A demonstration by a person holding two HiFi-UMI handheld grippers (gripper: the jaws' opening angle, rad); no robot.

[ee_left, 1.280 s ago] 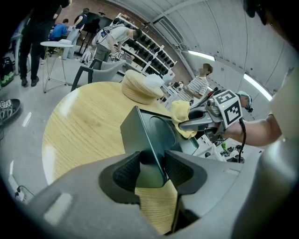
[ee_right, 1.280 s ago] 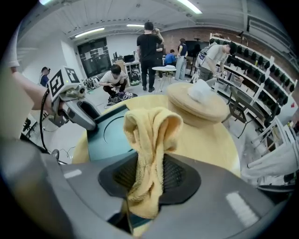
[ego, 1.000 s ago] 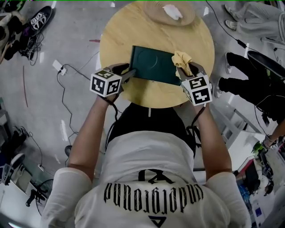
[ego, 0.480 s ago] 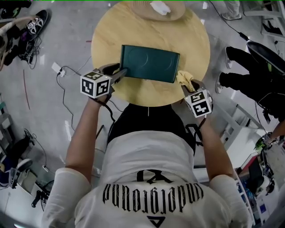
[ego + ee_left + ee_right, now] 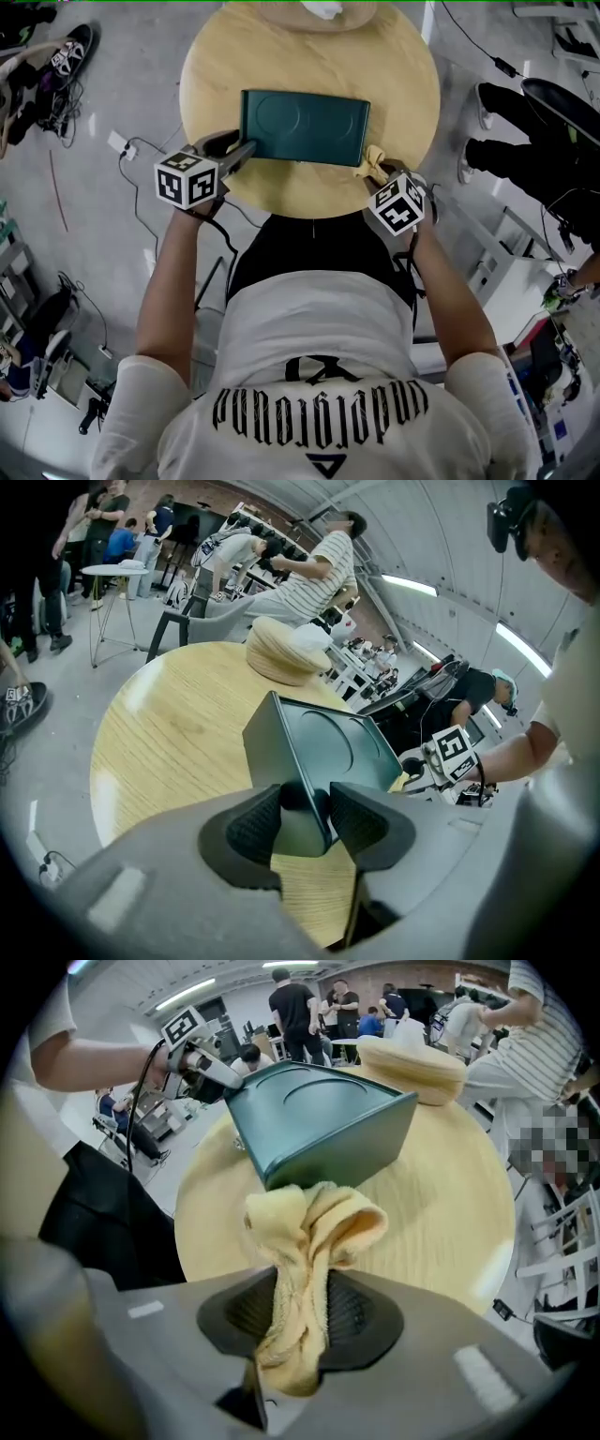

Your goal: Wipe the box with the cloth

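A dark green flat box lies on the round wooden table. My left gripper is shut on the box's near left corner, the jaws clamped across its edge. My right gripper is shut on a bunched yellow cloth, which sticks out past the jaws. The cloth hangs at the box's near right corner, at the table's front edge; I cannot tell whether it touches the box.
A tan hat-like object with something white on it sits at the table's far edge, also seen as the hat. Cables trail on the floor at left. Several people and chairs stand around the room.
My right gripper has carried the cloth from the box's right end down and toward me, to the box's near right corner. The left gripper kept its hold on the box.
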